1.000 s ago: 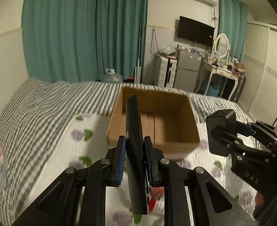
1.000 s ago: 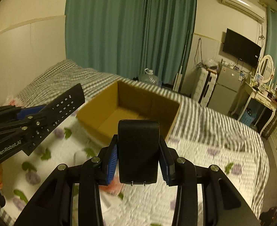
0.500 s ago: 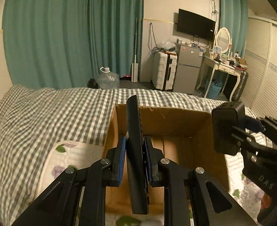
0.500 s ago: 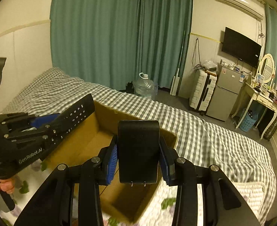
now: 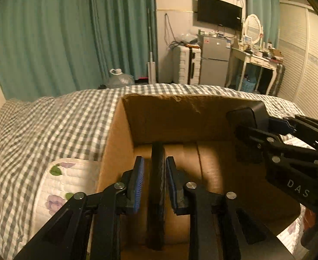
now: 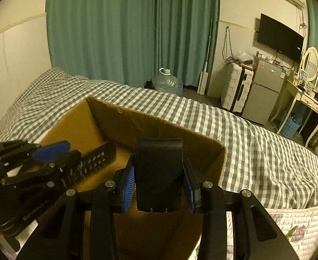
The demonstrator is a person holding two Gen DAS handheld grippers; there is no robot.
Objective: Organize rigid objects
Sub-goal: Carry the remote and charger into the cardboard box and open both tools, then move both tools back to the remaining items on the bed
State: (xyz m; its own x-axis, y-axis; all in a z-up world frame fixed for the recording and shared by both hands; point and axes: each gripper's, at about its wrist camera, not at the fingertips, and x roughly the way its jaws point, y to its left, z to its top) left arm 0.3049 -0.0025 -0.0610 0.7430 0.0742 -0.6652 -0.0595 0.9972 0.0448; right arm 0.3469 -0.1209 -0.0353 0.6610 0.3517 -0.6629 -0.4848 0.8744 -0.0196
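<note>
An open cardboard box [image 5: 180, 117] sits on the bed; it also shows in the right wrist view [image 6: 150, 121]. My left gripper [image 5: 154, 182] is open inside the box, and a black remote control [image 5: 157, 173] stands on edge between its parted blue pads, with gaps on both sides. The remote also shows in the right wrist view [image 6: 94, 160]. My right gripper [image 6: 159, 179] is over the box with a black charger block [image 6: 159, 173] between its pads; small gaps show at both pads. The block also shows in the left wrist view [image 5: 245, 119].
The bed has a grey checked cover [image 6: 245, 130] and a floral quilt [image 5: 57, 184]. Green curtains [image 6: 126, 32], a water jug [image 6: 166, 82], a suitcase [image 6: 234, 88], a fridge [image 6: 265, 91] and a dressing table [image 6: 306, 99] stand beyond the bed.
Both grippers moved forward and down into the box. The left gripper's jaws have opened off the remote. The right gripper's jaws have parted slightly around the block.
</note>
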